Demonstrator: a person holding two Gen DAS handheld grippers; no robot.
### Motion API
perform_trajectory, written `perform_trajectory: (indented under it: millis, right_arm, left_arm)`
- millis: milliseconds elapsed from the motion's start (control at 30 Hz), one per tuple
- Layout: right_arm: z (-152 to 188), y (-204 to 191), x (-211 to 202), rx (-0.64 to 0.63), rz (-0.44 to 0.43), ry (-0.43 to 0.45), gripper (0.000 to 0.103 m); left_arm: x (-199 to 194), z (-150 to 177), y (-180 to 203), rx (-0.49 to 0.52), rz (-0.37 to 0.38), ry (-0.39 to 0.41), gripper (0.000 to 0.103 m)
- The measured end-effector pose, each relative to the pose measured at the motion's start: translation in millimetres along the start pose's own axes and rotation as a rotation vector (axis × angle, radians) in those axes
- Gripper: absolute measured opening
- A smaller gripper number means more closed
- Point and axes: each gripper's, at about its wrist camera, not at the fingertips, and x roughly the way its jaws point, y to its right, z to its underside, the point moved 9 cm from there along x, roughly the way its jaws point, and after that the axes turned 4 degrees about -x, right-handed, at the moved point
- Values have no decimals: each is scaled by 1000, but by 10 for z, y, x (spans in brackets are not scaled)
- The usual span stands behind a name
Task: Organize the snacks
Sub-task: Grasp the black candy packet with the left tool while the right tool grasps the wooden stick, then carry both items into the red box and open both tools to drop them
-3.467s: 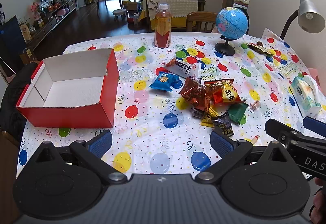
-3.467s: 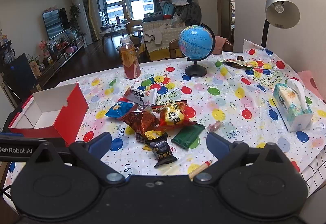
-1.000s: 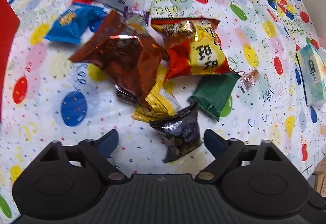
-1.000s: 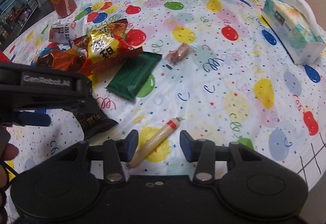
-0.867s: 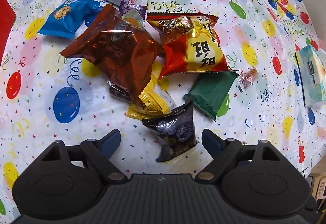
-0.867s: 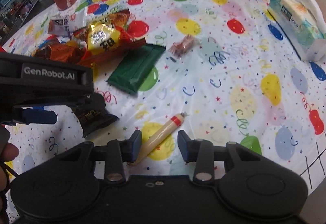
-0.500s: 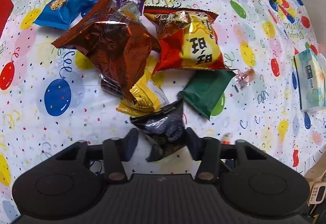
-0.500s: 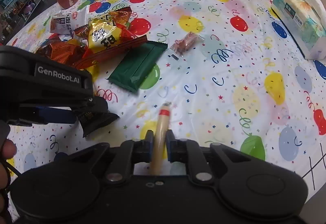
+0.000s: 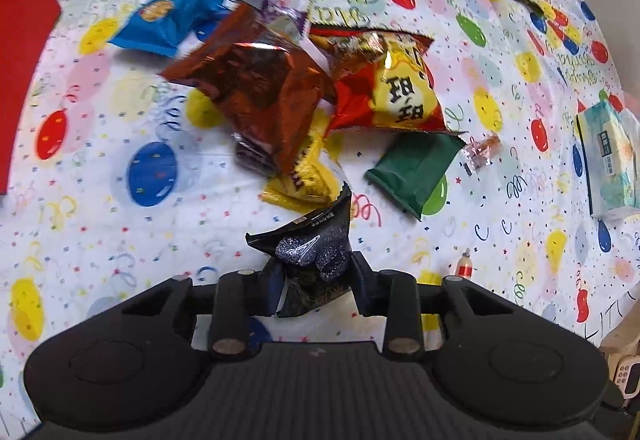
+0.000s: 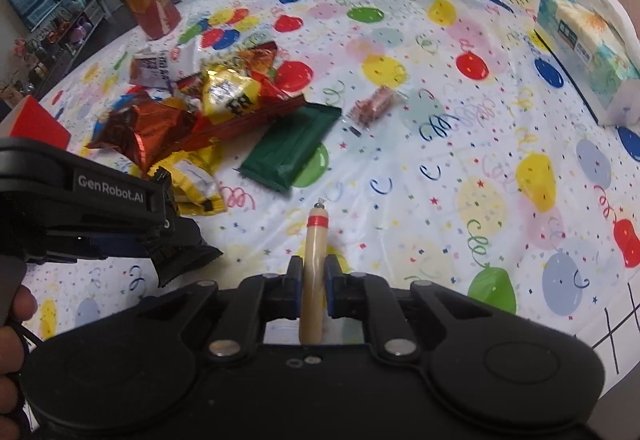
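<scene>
I am at the pick-up step: my left gripper (image 9: 314, 280) is closing its jaws on the black snack packet (image 9: 310, 252), and my right gripper (image 10: 313, 278) is clamped on the sausage stick (image 10: 314, 272). Next, I judge, both go to the red box (image 9: 24, 52) at nine o'clock, leaving the snack pile (image 9: 304, 80) at twelve.

Both tools came down from a wide view over the worktop to the near edge of the snack pile. Left tool (image 9: 316, 280): jaws wide apart a second ago, now closing on the black snack packet (image 9: 310, 260) — packet crumpled between the pads, upper end standing up. Right tool (image 10: 313, 282): jaws were apart either side of the sausage stick (image 10: 313, 260) — now clamped on it, red-banded tip pointing away from the camera.
</scene>
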Motion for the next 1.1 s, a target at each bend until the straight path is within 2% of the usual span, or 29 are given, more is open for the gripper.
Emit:
perform_trajectory:
  millis: [500, 800, 1100]
  right_arm:
    - [-373, -866, -378, -177, -165, 79, 9]
    - [-566, -1680, -541, -316, -255, 104, 9]
    - [-760, -2554, -598, -400, -294, 130, 9]
  left_arm:
    - [-842, -169, -715, -77, -40, 130, 34]
    - [-1331, -336, -1435, -120, -79, 180, 34]
    - [-1765, -601, -2192, -130, -104, 225, 34]
